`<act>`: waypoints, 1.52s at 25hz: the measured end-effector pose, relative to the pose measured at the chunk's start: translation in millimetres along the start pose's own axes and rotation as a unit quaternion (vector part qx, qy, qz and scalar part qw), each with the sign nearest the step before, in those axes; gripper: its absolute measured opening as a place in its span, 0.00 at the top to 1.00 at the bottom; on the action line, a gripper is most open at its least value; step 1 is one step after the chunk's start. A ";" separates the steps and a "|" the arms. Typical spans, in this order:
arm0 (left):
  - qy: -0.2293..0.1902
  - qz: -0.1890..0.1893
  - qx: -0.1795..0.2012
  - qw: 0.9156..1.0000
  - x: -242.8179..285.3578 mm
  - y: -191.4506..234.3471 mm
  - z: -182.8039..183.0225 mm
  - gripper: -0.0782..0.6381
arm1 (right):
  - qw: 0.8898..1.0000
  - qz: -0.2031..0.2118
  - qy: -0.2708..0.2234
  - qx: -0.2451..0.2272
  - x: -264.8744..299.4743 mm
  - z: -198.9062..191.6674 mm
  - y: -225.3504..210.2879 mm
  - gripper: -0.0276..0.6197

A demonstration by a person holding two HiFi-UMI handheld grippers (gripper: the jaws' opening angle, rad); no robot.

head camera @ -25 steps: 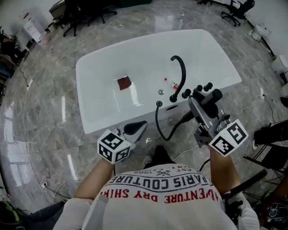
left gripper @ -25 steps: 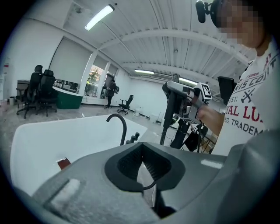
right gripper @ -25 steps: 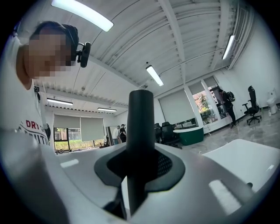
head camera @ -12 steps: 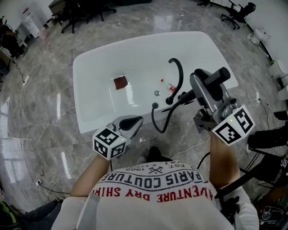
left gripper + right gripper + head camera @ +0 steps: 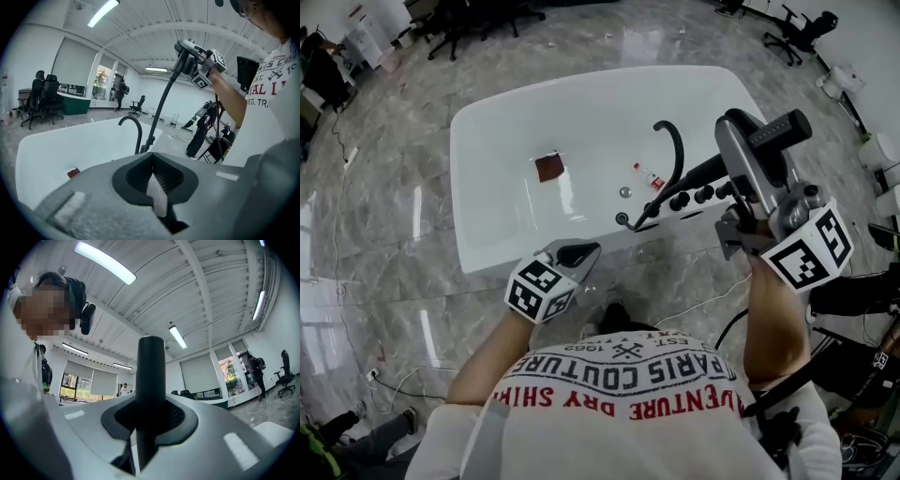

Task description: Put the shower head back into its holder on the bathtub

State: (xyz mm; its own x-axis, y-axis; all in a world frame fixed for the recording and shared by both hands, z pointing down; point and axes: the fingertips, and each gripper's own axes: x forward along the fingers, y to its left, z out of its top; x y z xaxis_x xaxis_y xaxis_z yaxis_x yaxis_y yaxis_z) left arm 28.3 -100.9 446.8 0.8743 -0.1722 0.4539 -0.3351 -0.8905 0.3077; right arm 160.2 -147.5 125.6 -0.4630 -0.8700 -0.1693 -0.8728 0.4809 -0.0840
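— Above the bathtub's near rim, right end: what does the right gripper carry?
— Shower head. Jaws clamp its black handle. It hangs clear of the rim, over the row of black knobs. Black hose runs from it down to the rim, beside the curved faucet.
— Left gripper?
— Jaws pressed together, nothing between the pads. Low, over the floor just outside the tub's near wall, well apart from the shower head.

Bright ceiling strip lights, floor glare, strong fisheye edge distortion.
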 end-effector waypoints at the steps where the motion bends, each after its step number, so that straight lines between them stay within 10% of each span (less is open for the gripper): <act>1: 0.000 0.000 -0.002 1.000 0.0 0.3 -0.4 0.89 | 1.000 0.001 0.001 -0.009 2.7 2.0 0.6 0.82; 17: -0.026 0.018 -0.072 0.997 -10.5 21.3 -1.9 0.89 | 0.993 -0.029 0.110 -0.014 27.1 -155.4 -46.4 0.82; 38: 0.011 0.074 -0.165 0.983 -10.3 75.1 -69.5 0.89 | 0.946 -0.030 0.319 0.046 12.9 -447.9 -75.0 0.83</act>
State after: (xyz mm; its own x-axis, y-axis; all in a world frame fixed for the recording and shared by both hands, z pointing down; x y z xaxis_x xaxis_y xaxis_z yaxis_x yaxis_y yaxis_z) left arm -30.3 -136.8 523.3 0.8007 -0.2772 0.5311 -0.5572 -0.6703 0.4901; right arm 150.6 -243.6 569.5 -0.4371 -0.7706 0.4638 -0.8972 0.4094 -0.1653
